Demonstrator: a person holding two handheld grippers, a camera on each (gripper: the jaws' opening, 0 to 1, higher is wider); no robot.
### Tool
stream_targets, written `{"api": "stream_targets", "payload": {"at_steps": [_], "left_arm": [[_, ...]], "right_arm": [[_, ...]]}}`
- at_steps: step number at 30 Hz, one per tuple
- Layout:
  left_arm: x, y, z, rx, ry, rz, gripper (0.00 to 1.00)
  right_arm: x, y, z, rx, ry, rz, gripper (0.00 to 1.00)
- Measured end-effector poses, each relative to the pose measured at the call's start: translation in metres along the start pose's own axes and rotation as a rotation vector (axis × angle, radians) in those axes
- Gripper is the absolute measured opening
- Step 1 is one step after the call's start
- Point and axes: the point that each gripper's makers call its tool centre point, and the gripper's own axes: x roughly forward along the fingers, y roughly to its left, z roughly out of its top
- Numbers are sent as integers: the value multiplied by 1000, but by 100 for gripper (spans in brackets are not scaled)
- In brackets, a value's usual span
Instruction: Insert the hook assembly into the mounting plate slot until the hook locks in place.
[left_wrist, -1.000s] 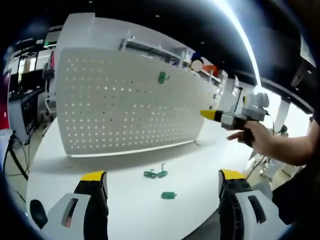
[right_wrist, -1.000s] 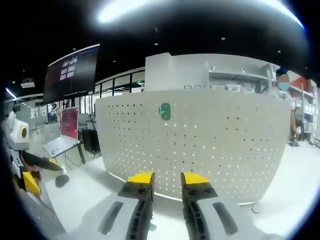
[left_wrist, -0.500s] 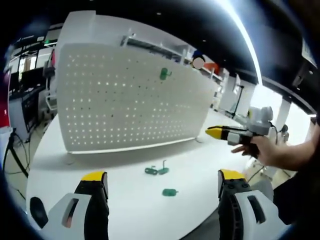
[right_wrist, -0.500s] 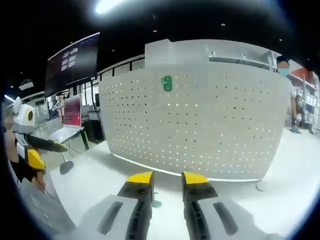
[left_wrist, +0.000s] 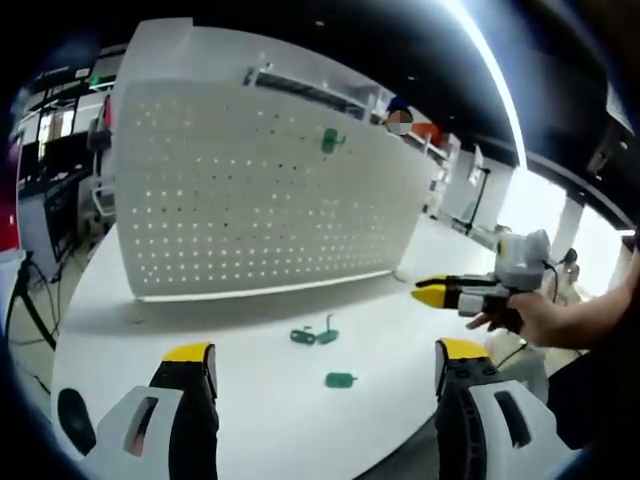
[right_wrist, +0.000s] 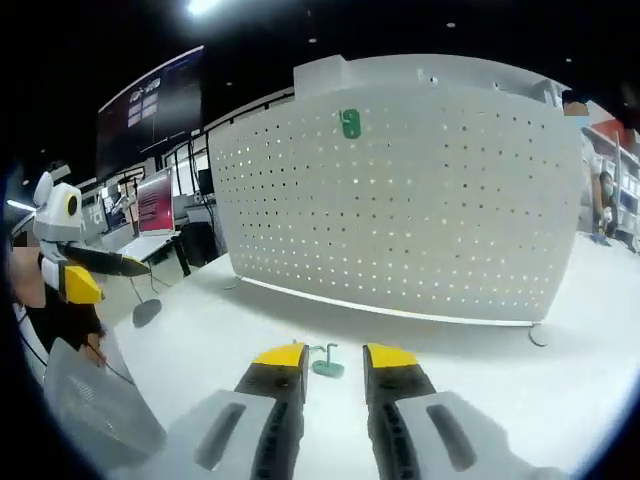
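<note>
Your left gripper (left_wrist: 325, 365) sits at frame bottom, jaws wide apart, nothing btwn them. Right gripper (right_wrist: 334, 358) has jaws nearly together w/ a narrow gap, also holding nothing. Green hook (left_wrist: 314, 336) lies on the white table (left_wrist: 240, 330) at center frame, a small green plate (left_wrist: 340, 380) just below it. Another green plate (left_wrist: 328, 141) is mounted high on the pegboard (left_wrist: 250, 190), upper center.

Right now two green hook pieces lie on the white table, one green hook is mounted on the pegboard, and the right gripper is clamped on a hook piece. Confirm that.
Not quite: the right gripper holds nothing. In the right gripper view its jaws stand apart, with a green hook piece lying on the white table beyond them. The rest stands: another hook piece lies on the table, and one green hook is mounted on the pegboard.
</note>
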Motion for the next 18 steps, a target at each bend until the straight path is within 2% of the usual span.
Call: {"api": "stream_targets", "payload": {"at_steps": [7,18], "left_arm": [[0,4,-4,-10,10,6,91],[0,20,-17,-30,39,23,90]], "right_arm": [[7,7,-19,11,50,25,19],[34,17,-40,2,111,70,19]]}}
